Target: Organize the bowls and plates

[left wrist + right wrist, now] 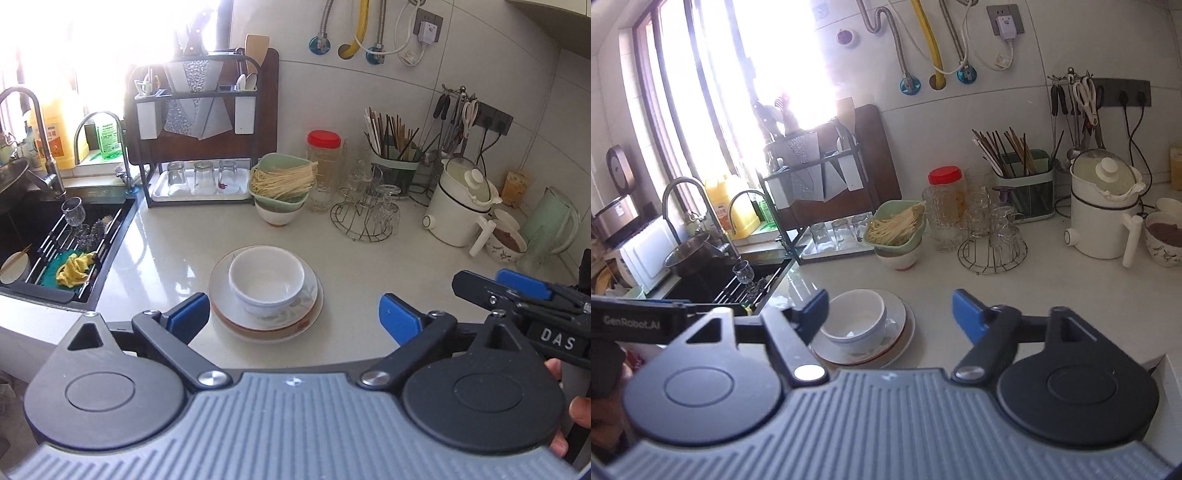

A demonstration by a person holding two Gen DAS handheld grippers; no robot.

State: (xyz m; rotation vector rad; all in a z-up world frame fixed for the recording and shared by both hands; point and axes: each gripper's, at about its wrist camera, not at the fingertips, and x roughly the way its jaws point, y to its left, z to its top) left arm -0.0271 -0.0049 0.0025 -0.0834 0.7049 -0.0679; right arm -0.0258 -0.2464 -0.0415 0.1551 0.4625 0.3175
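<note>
Two stacked plates [266, 325], one white bowl [266, 278].

Right ahead of the blue plastic fingers [188, 314], the bowl [266, 277] and plates [291, 320] look like glossy glazed ceramic. The surface [177, 254] is polished and reflective; further back, clear glass tumblers [204, 177] and a wire metal rack [364, 221].

Both your wrist views look forward and down over the surface [369, 266] from near, sharing the plates [266, 317] [882, 343] and far wall.

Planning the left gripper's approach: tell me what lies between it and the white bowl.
Nothing but the plates' near rim; the left gripper is open before the white bowl, as the left wrist view shows.
</note>
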